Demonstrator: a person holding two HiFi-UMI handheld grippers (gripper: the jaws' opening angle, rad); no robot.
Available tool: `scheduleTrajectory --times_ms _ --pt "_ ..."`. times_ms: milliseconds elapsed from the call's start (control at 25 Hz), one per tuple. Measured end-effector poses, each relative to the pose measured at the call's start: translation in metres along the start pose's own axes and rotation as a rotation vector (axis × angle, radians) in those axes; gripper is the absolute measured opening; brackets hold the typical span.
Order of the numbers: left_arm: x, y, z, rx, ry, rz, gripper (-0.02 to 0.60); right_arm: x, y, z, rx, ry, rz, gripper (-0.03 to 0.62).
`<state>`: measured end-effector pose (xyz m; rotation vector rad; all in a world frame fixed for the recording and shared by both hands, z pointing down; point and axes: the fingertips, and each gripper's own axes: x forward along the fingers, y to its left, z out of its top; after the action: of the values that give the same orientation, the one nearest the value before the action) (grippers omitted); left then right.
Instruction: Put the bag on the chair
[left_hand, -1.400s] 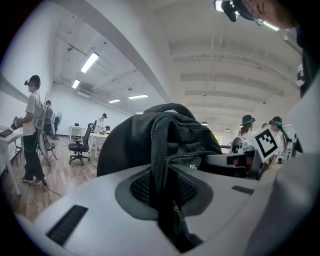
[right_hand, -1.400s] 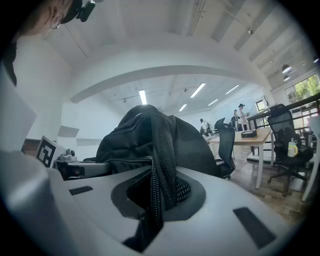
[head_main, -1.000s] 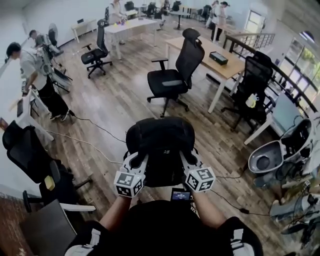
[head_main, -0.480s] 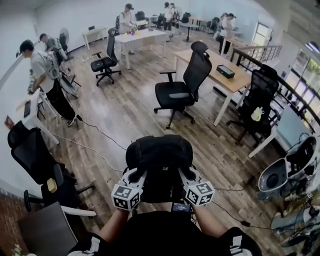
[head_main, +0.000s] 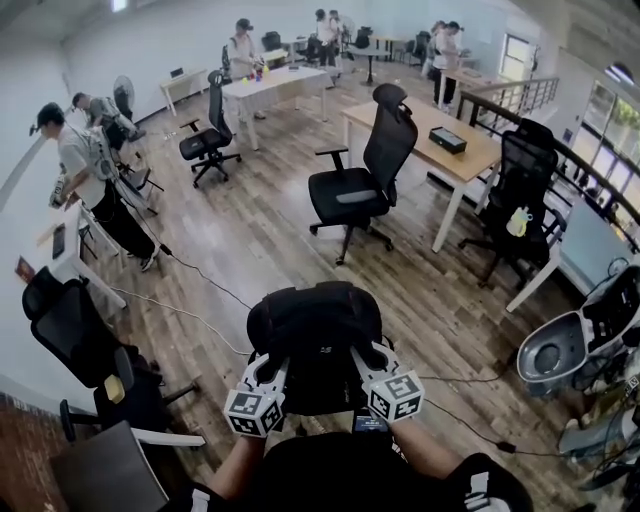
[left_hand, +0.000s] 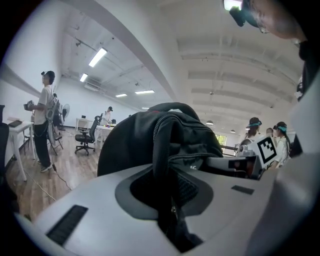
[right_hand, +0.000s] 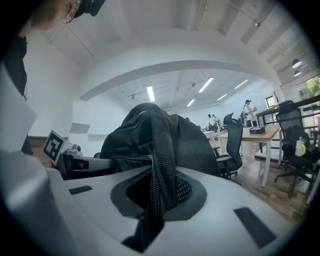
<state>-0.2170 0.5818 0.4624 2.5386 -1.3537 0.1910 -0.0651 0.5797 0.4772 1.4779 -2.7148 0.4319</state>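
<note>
A black backpack (head_main: 315, 330) hangs in front of me, held up between both grippers. My left gripper (head_main: 272, 365) is shut on one of its straps (left_hand: 165, 170), which runs down through the jaws. The right gripper (head_main: 365, 358) is shut on a mesh-lined strap (right_hand: 160, 165) in the same way. The bag's bulk (left_hand: 175, 135) fills the middle of both gripper views. A black office chair (head_main: 355, 190) with a high back stands on the wooden floor beyond the bag, its seat bare.
A wooden desk (head_main: 430, 130) stands right of that chair, with another black chair (head_main: 520, 190) behind it. A black chair (head_main: 80, 340) is close at my left. Cables (head_main: 190, 280) cross the floor. A person (head_main: 85, 170) stands at far left; others stand at the back.
The bag and both grippers sit a little lower in the head view, and the room has slid downward in the frame. Both grips on the straps are unchanged.
</note>
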Motion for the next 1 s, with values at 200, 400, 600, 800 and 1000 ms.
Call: scheduleTrajectory --times_ms 200,400,600,800,1000 --pt "0.009 -0.007 0.004 0.014 -0.007 0.003 0.051 -0.001 -0.012 0.006 0.006 -0.012 0.015 0.044" --pt "0.020 -0.002 0.011 0.020 0.003 -0.001 0.051 0.011 -0.020 0.013 0.017 -0.009 0.028 0.044" --pt "0.044 0.008 0.017 0.029 0.018 -0.014 0.051 0.031 -0.041 0.014 0.058 -0.004 0.011 0.044" --pt "0.078 0.038 0.026 0.029 0.014 -0.048 0.051 0.069 -0.058 0.020 0.055 0.009 -0.005 0.044" --pt "0.124 0.084 0.038 0.013 0.015 -0.082 0.051 0.127 -0.079 0.032 0.050 0.021 -0.039 0.044"
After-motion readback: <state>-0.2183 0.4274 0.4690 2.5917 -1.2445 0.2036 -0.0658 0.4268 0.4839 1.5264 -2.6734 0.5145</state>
